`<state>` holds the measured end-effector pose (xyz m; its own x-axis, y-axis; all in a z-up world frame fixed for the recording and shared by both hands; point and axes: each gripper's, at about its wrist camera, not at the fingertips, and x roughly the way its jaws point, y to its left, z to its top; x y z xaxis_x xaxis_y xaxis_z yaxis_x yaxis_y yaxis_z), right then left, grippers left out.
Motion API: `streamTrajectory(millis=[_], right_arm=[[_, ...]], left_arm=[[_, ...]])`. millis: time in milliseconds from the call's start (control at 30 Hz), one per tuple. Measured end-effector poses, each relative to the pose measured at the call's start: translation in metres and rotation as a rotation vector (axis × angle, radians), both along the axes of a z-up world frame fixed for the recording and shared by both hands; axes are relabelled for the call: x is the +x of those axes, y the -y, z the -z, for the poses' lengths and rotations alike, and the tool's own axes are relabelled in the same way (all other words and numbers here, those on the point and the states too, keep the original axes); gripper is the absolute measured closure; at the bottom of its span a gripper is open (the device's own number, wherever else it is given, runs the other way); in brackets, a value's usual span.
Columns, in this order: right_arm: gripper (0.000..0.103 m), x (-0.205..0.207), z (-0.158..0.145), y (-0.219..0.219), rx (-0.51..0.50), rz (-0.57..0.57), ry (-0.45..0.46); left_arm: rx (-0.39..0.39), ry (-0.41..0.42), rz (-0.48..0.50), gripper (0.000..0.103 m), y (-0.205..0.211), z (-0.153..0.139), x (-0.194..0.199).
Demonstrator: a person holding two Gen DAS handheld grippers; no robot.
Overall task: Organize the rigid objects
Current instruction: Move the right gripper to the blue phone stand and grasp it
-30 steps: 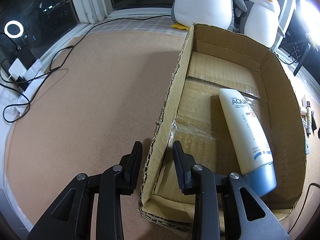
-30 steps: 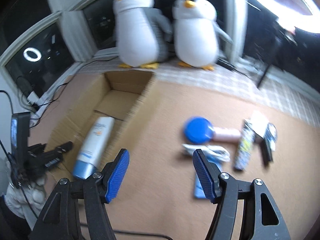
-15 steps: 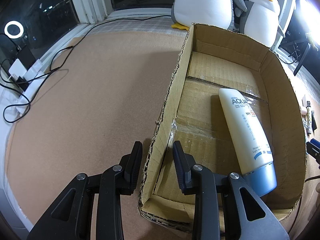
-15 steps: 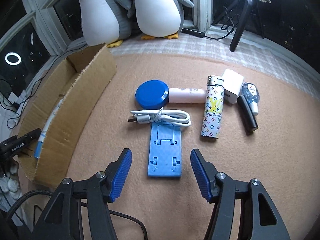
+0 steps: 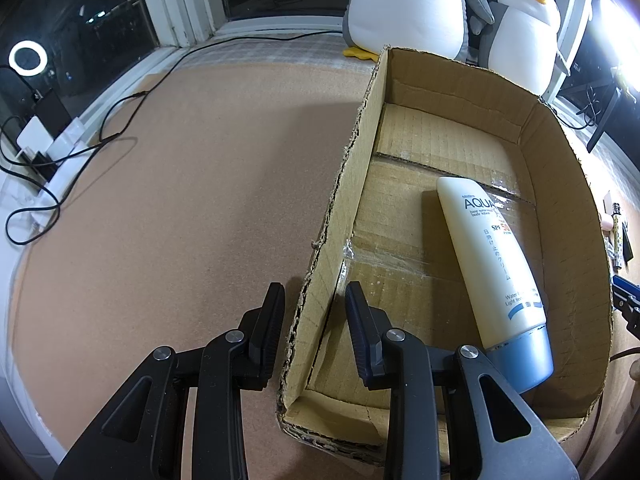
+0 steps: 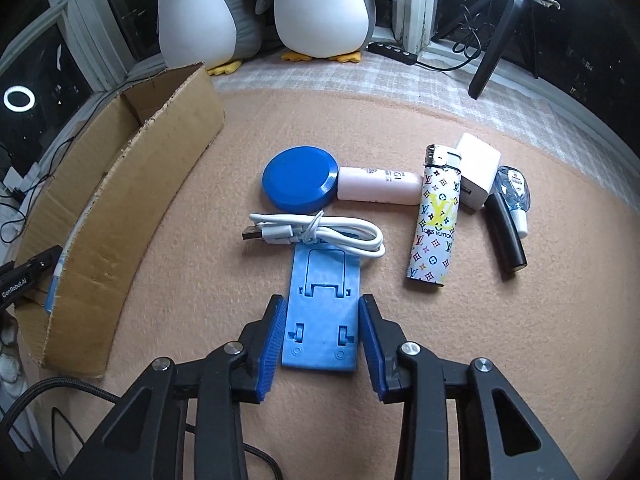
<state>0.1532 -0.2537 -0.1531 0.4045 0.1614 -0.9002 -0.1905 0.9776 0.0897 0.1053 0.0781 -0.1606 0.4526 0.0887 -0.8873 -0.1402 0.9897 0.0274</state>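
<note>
Two grippers are at work, one at the cardboard box point(image 5: 560, 184) and one over the blue phone stand point(image 6: 322, 312).

One left gripper point(image 5: 314, 320) has its black jaws closed as far as they go, one on each side of the box's thin side wall, though a gap shows at the pads. One white sunscreen tube point(image 5: 492, 276) with a blue cap lies inside the box. One right gripper point(image 6: 322, 344) has been closing, its blue pads just beside the stand's two long edges, and I cannot tell if they press it yet. On the mat point(image 6: 520, 340) past the stand lie one white cable point(image 6: 320, 236), one round blue lid point(image 6: 300, 178), one pink tube point(image 6: 380, 186), one patterned lighter point(image 6: 434, 220), one white charger point(image 6: 478, 170), one black stick point(image 6: 506, 236) and one small clear bottle point(image 6: 516, 192). Two toy penguins point(image 6: 320, 4) sit by the window.
</note>
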Motion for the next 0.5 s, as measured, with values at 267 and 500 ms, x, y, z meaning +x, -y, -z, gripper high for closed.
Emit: streamTrajectory(millis=[267,500], right_arm=[[0.07,-0.01,-0.002,0.002,0.014,-0.017,-0.026],[0.07,-0.029,-0.004,0.014,0.024,-0.004,-0.034]], left_arm=[[-0.002,0.0,-0.001,0.073,0.0,0.0,0.0],[-0.002,0.0,-0.001,0.073,0.0,0.0,0.0]])
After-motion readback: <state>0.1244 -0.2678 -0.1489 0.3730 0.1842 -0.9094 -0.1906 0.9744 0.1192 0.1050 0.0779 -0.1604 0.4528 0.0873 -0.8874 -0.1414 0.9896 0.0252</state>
